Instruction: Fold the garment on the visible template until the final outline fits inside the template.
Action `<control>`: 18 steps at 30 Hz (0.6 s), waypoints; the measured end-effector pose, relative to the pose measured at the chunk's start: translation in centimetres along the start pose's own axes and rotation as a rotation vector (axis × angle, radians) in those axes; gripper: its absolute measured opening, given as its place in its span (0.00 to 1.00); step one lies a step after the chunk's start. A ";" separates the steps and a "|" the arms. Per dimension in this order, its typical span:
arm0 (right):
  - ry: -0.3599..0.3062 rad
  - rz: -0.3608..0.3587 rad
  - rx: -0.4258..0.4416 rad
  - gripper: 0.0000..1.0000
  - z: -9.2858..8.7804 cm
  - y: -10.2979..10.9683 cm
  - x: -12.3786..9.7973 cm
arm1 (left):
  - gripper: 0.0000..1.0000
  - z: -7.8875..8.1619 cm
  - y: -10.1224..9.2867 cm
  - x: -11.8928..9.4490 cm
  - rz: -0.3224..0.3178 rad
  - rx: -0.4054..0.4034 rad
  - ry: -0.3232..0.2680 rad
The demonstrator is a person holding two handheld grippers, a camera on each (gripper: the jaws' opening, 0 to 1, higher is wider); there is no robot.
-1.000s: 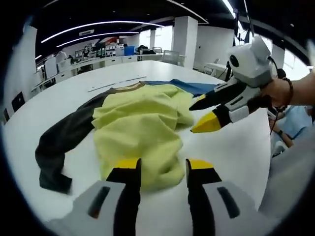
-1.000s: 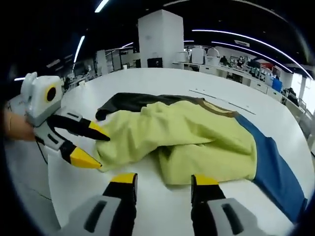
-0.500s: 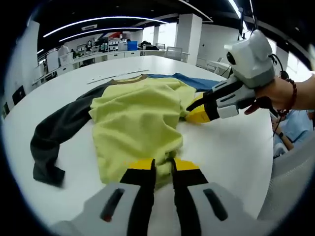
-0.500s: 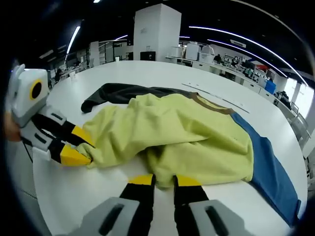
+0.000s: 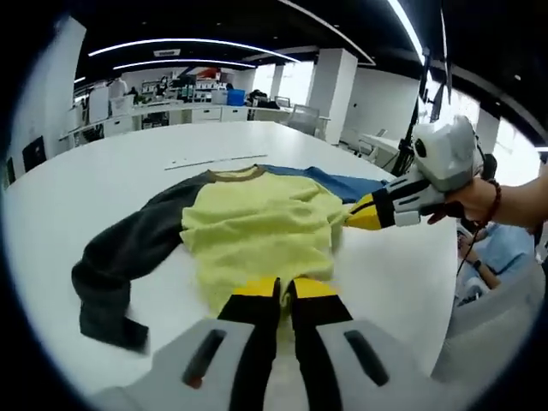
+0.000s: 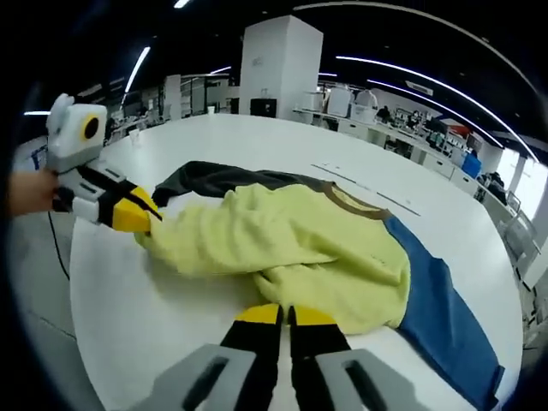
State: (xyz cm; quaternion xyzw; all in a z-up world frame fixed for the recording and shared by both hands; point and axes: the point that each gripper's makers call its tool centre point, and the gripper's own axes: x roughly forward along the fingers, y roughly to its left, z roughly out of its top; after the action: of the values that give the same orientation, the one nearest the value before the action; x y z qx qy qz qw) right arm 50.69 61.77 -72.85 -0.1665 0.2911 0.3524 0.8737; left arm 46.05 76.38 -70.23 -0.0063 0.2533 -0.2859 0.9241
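One sweatshirt (image 5: pixel 257 227) on white table (image 5: pixel 111 180): yellow body, one dark sleeve (image 5: pixel 128 257), one blue sleeve (image 6: pixel 437 317). Left gripper (image 5: pixel 282 287) and right gripper (image 6: pixel 285 315) each clamp the yellow hem.

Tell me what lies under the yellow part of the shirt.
The yellow body rests on the white table. A blue sleeve and a dark sleeve stick out; anything beneath stays covered.

Bare white table (image 5: pixel 77 205) lies open at the left and lower right of my left gripper view. The garment (image 5: pixel 257 231) spreads across the centre, its dark sleeve (image 5: pixel 120 265) blocking the lower left. My right gripper (image 5: pixel 364 214) bars the centre right.
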 end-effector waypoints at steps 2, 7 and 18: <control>-0.024 -0.019 -0.002 0.00 1.1 -1.1 -0.5 | 0.02 2.0 1.0 -0.4 0.014 0.014 -0.043; -0.053 -0.051 0.003 0.00 3.1 -3.6 -0.8 | 0.02 5.6 4.0 -0.4 0.071 0.002 -0.109; -0.017 -0.067 0.085 0.00 3.6 -7.2 2.3 | 0.02 4.7 8.7 4.1 0.198 0.049 0.003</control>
State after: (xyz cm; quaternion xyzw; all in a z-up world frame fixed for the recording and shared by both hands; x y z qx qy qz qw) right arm 58.51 59.74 -70.87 -0.1361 0.2927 0.3116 0.8937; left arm 55.75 80.86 -69.42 0.0419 0.2471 -0.1995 0.9473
